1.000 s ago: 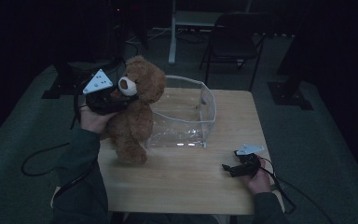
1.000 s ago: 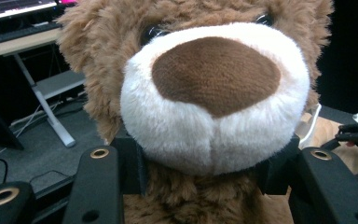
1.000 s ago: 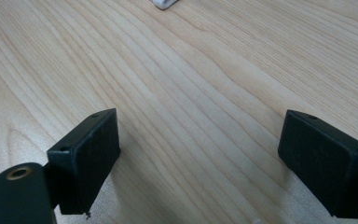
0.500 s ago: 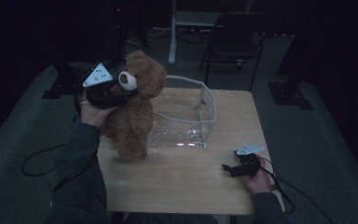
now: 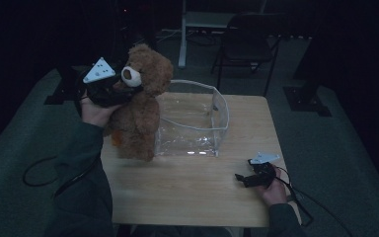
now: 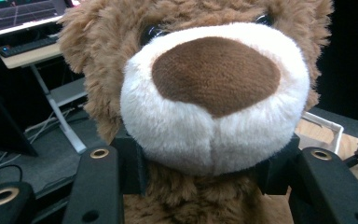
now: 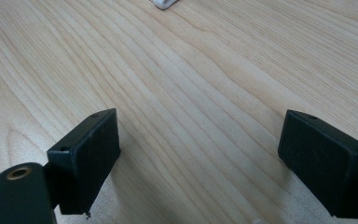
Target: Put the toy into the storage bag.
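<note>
Dim and grainy from above, room behind sunk in near black, tabletop (image 5: 197, 192) the one lit patch. Small white glints along the clear bin (image 5: 197, 123) at its base. Much brighter up close: teddy bear (image 6: 214, 102) evenly lit, fur soft-focused at the frame edges. Sharp wood grain near, blurred farther off; soft shadows beside the black jaws.

A dim room: grey carpet (image 5: 335, 163), a black chair (image 5: 244, 47) behind the wooden table (image 5: 187, 192).
</note>
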Demonstrator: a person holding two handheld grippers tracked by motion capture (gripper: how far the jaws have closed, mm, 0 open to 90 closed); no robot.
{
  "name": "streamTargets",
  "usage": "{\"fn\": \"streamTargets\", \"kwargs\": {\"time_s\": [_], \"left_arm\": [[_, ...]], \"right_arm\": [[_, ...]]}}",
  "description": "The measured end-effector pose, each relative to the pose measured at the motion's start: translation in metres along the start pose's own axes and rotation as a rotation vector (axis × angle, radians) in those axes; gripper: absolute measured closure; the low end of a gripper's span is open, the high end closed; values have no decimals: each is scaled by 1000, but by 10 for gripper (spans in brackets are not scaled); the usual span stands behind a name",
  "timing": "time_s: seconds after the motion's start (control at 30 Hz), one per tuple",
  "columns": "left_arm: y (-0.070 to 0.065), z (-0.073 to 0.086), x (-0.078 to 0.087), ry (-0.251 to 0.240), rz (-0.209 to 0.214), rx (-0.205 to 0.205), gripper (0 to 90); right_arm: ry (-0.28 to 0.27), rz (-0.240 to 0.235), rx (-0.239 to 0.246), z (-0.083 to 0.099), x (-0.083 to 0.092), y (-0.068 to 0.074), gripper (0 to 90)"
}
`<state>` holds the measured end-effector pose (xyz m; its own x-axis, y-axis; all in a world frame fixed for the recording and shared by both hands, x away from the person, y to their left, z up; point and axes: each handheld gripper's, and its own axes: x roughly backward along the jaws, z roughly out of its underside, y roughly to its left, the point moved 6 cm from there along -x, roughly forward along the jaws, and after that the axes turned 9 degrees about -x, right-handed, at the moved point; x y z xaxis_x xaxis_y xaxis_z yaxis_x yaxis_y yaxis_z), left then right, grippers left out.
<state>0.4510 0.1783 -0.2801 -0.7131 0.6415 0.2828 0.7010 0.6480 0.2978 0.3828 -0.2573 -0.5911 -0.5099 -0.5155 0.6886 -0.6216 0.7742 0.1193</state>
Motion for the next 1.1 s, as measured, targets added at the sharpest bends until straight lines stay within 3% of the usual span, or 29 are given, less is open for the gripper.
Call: {"fn": "streamTargets", "kwargs": {"time_s": [0.3, 1.1], "left_arm": [[5, -9, -1, -8, -11, -9, 473], [5, -31, -21, 7, 6, -37, 472]], "right_arm": [[0, -1, 0, 0, 0, 0, 120], [0, 0, 0, 0, 0, 0, 120]]}}
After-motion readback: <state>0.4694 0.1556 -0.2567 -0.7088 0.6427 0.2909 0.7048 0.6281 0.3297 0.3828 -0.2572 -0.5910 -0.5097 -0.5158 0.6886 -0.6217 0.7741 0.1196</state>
